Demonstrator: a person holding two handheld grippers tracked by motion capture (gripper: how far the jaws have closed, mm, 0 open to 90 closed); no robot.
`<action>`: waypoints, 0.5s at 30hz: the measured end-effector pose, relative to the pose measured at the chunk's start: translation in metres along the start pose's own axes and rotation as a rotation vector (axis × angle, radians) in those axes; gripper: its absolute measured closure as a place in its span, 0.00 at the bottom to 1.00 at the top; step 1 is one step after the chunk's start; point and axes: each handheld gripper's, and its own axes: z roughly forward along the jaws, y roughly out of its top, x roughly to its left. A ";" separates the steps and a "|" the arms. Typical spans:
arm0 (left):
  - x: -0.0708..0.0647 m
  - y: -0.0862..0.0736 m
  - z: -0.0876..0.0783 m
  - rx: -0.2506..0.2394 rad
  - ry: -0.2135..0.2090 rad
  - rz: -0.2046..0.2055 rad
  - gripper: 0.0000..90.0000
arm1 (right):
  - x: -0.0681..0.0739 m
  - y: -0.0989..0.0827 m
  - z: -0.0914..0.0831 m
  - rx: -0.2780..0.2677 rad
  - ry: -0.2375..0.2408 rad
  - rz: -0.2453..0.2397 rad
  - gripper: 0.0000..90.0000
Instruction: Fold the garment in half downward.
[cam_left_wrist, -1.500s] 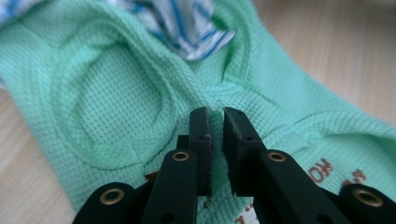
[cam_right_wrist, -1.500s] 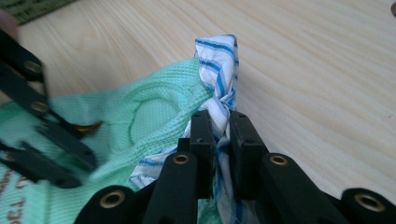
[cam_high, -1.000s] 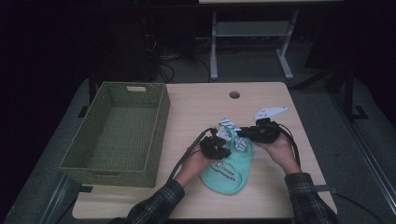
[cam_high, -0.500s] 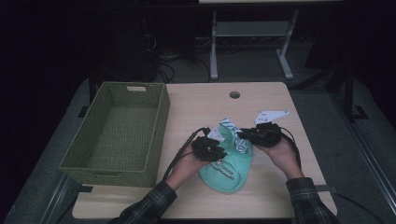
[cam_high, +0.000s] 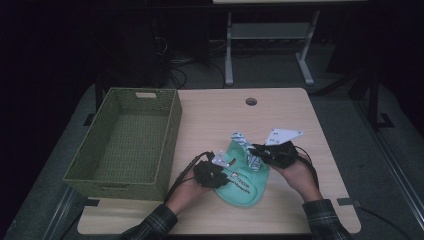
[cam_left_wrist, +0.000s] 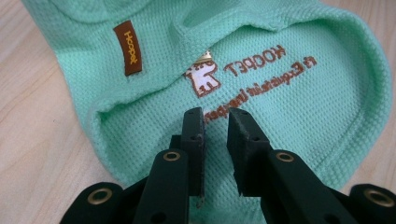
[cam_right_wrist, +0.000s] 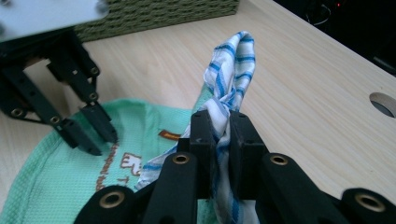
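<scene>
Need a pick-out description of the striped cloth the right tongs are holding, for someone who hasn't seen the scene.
Start at the light wooden table, right of the green woven basket. Near the front edge lies a mint-green knitted garment. The white cloth with blue stripes rises twisted from its far side, pinched in the right tongs: the one striped item there.

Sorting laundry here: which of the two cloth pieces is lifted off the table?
The blue-and-white striped cloth, pinched upright in the right claw. The mint-green waffle-knit garment lies flat on the table, the left claw open above it.
</scene>
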 end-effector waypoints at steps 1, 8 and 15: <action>0.000 0.000 0.000 0.002 -0.001 0.001 0.84 | 0.003 -0.001 0.000 0.003 -0.005 -0.012 0.90; 0.003 -0.002 -0.001 -0.013 -0.006 -0.013 0.84 | 0.022 -0.008 0.003 0.002 0.039 -0.025 0.90; 0.004 -0.002 -0.009 -0.022 0.005 -0.011 0.82 | 0.030 -0.010 0.000 -0.004 0.057 -0.020 0.89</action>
